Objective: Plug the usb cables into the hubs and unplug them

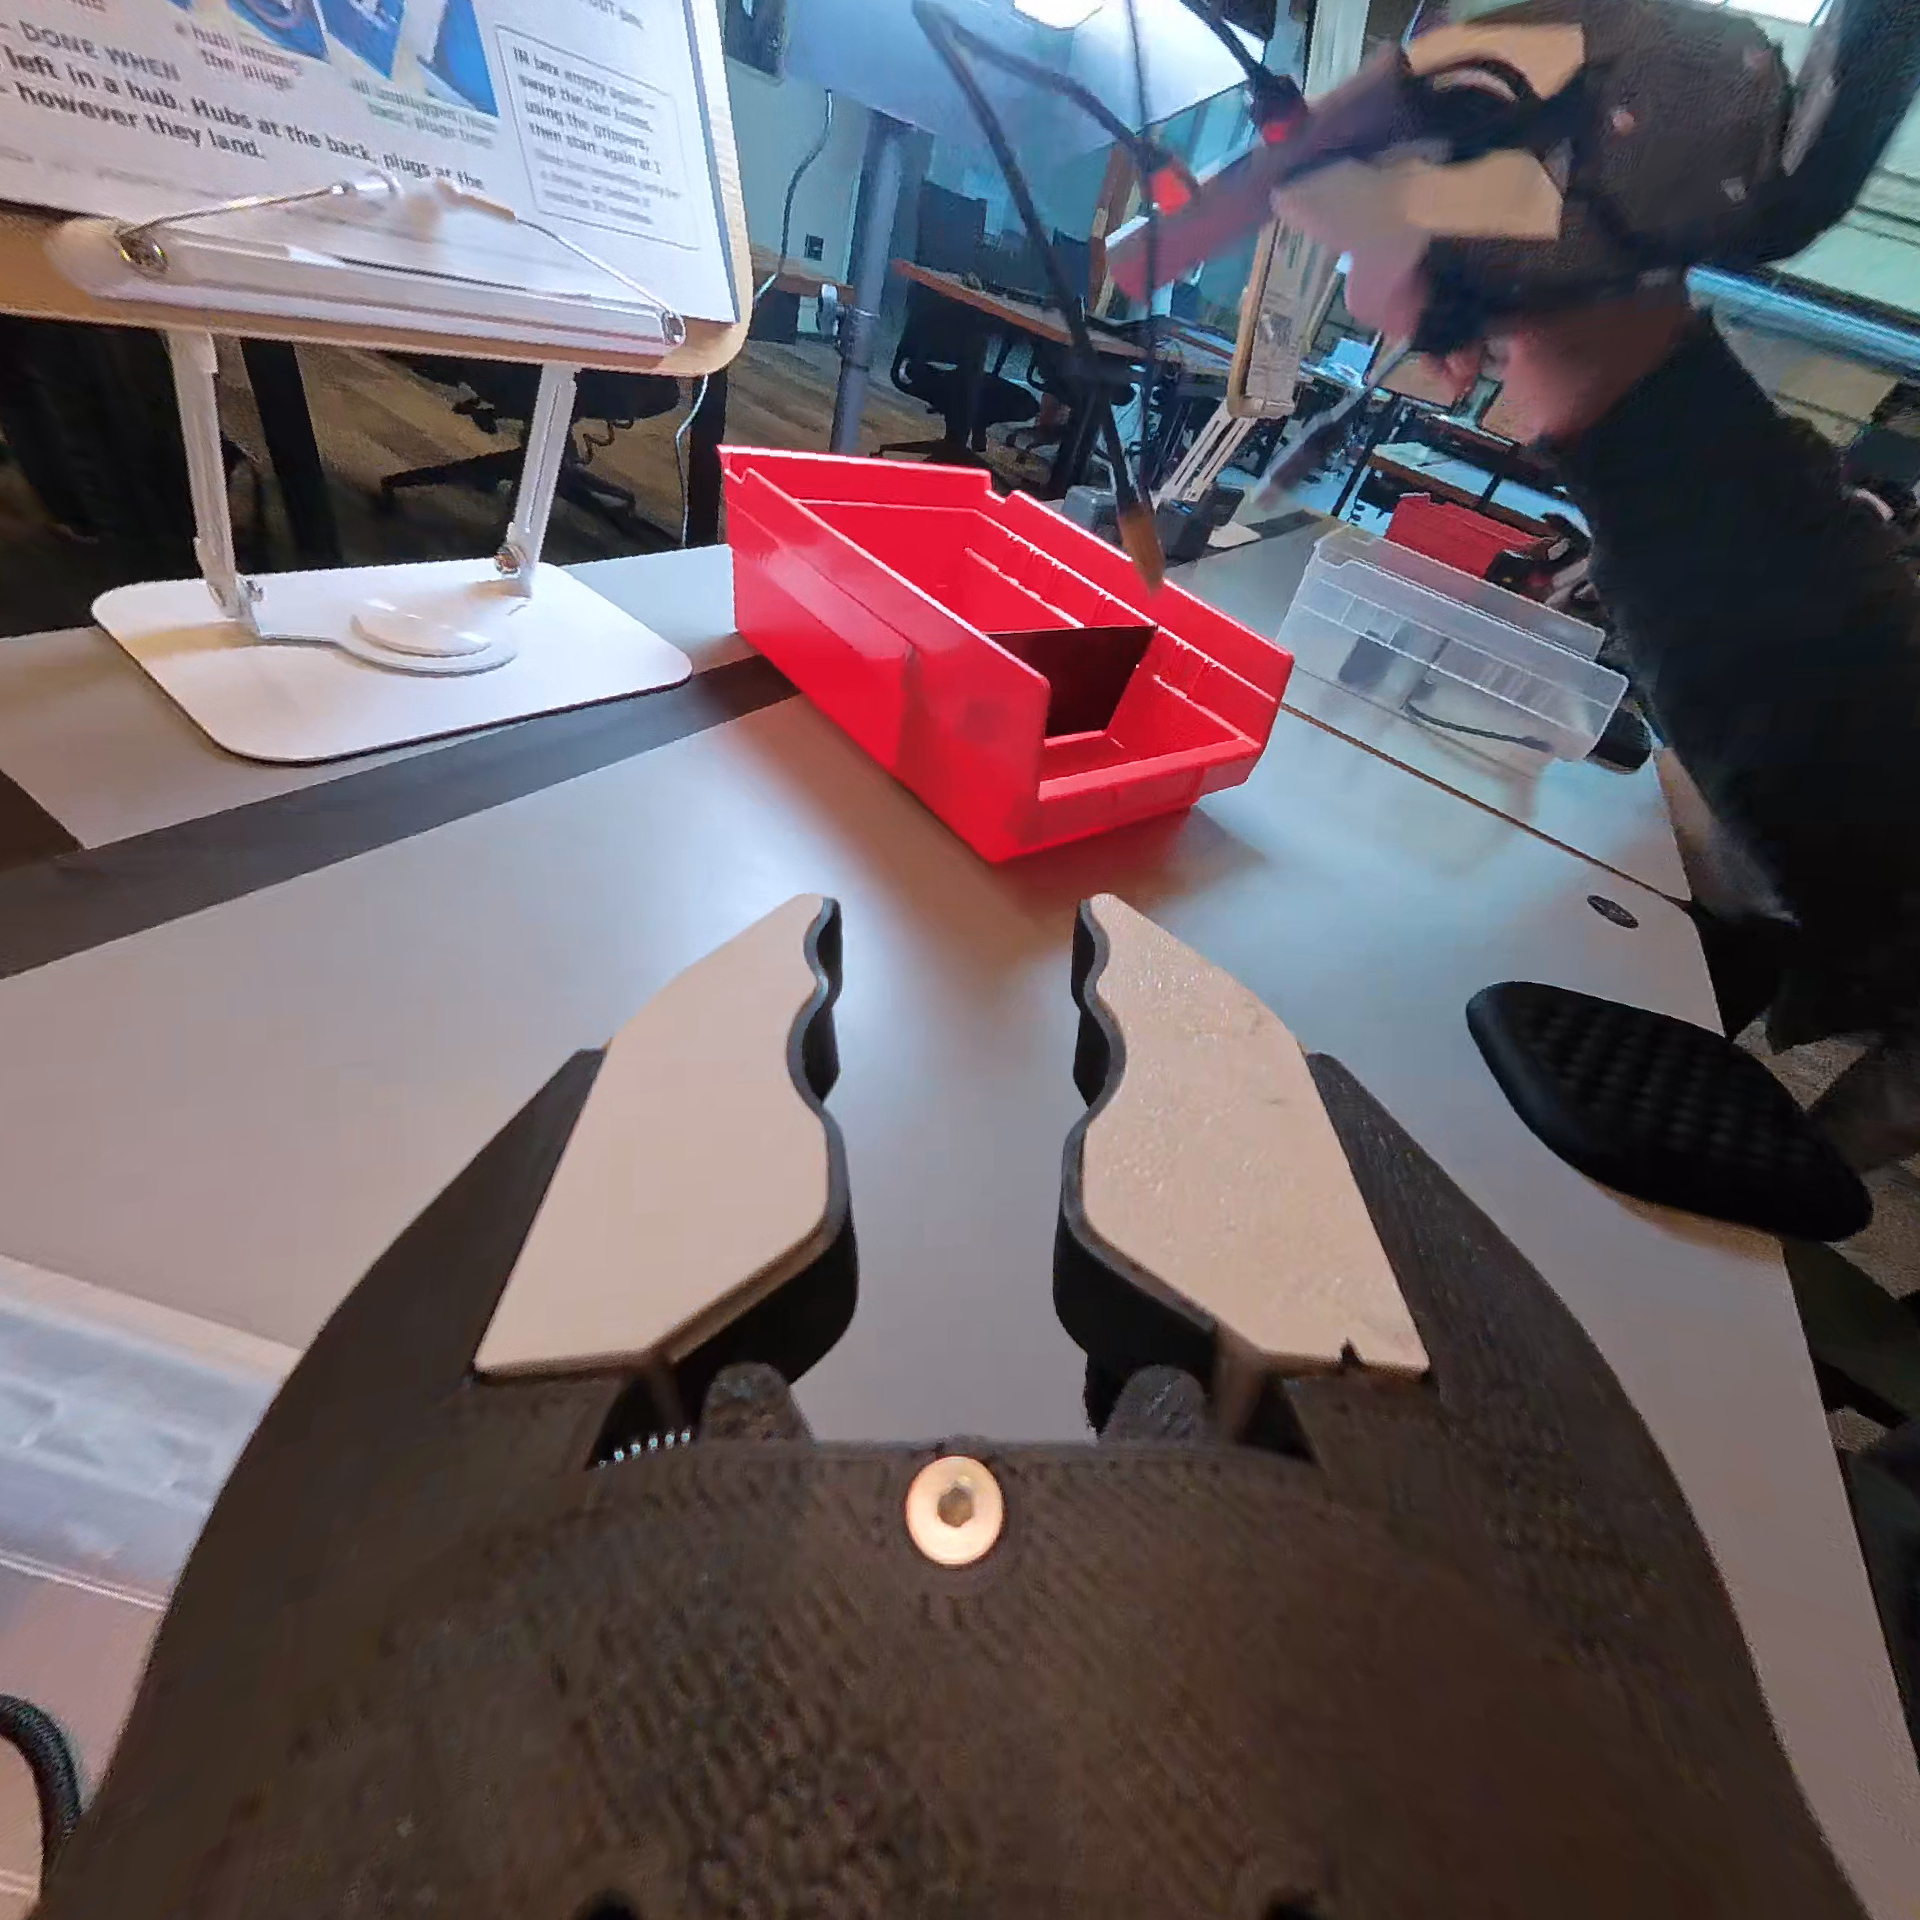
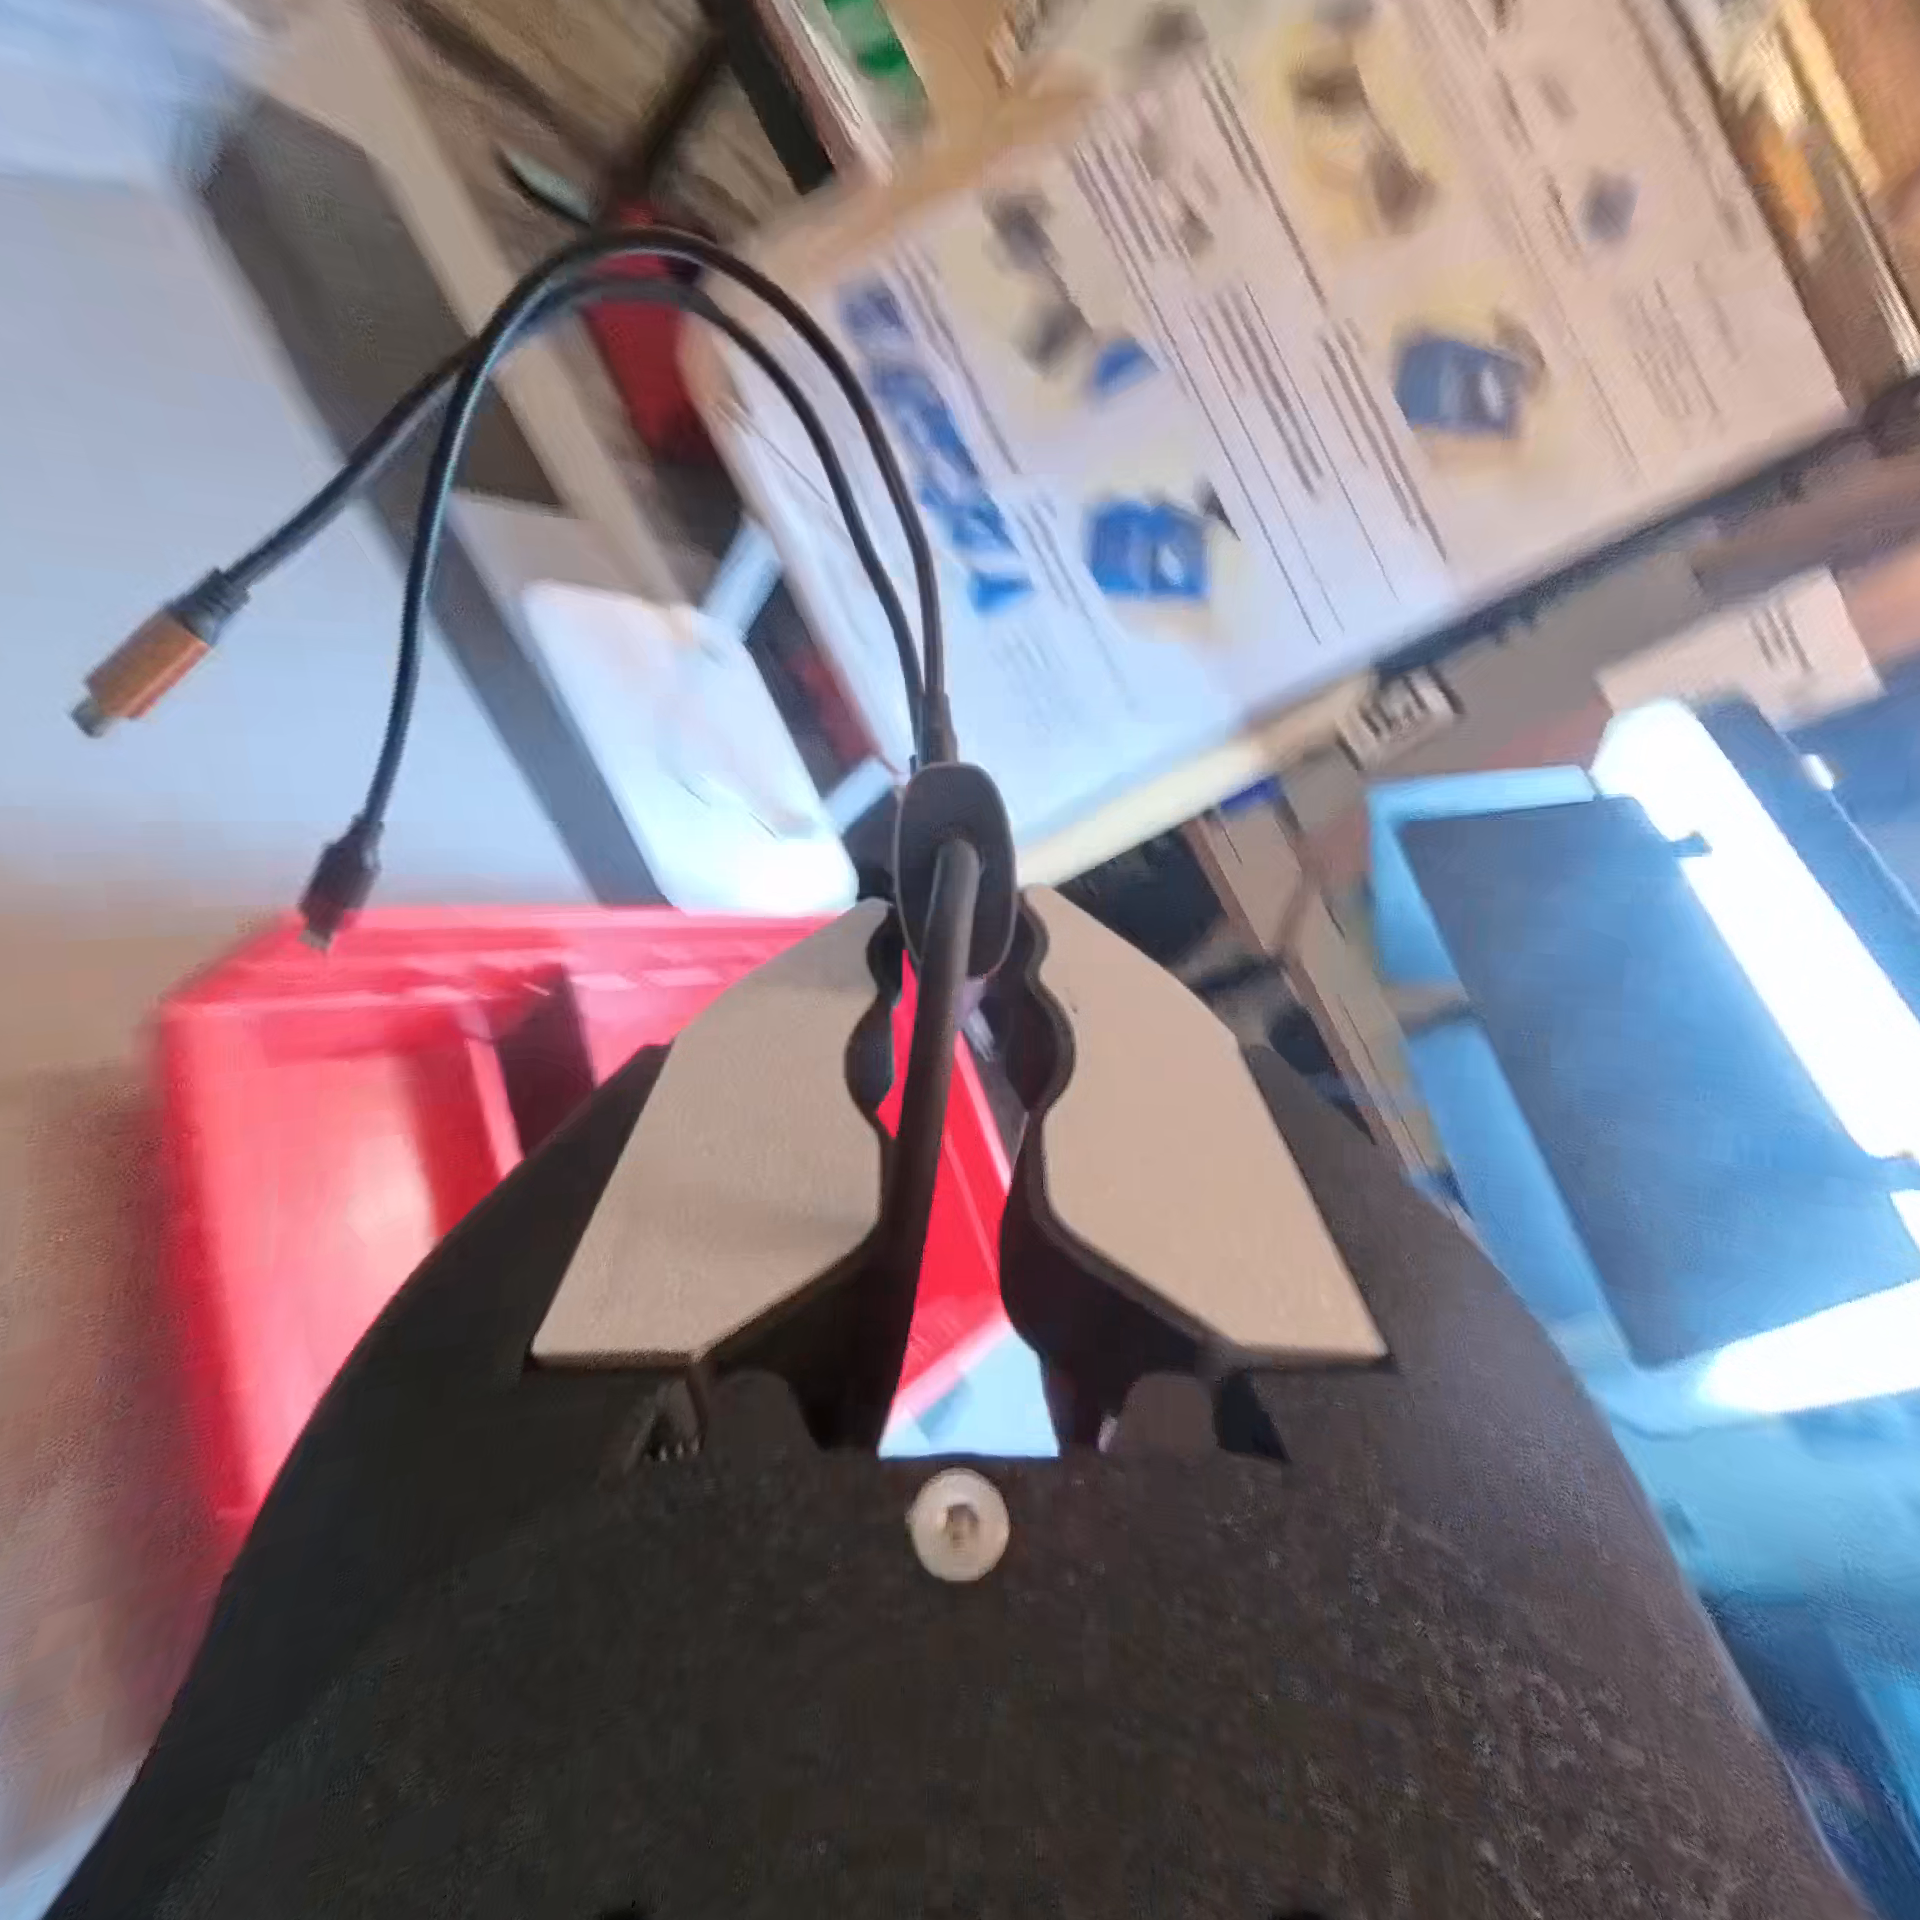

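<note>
My left gripper [image 1: 956, 935] is open and empty, low over the grey table [image 1: 416, 1091], pointing at a red bin [image 1: 883, 748]. The bin has a black divider [image 1: 1070, 675] inside. My right gripper shows blurred and raised at the top right of the left wrist view [image 1: 1455, 208], with black cables [image 1: 1039, 260] hanging from it over the bin. In the right wrist view, the right gripper [image 2: 951, 914] is shut on a small black hub [image 2: 951, 831]. Cables arc out of the hub. An orange plug [image 2: 145, 660] and a black plug [image 2: 338, 883] dangle free above the red bin [image 2: 312, 1091].
A white document stand [image 1: 395, 655] holding an instruction sheet [image 1: 416, 125] stands left of the bin. A clear plastic box [image 1: 1455, 644] lies behind the bin on the right. A black oval pad [image 1: 1662, 1112] sits at the table's right edge. A dark strip [image 1: 364, 821] crosses the table. There is about 35 cm between the tips of the two grippers.
</note>
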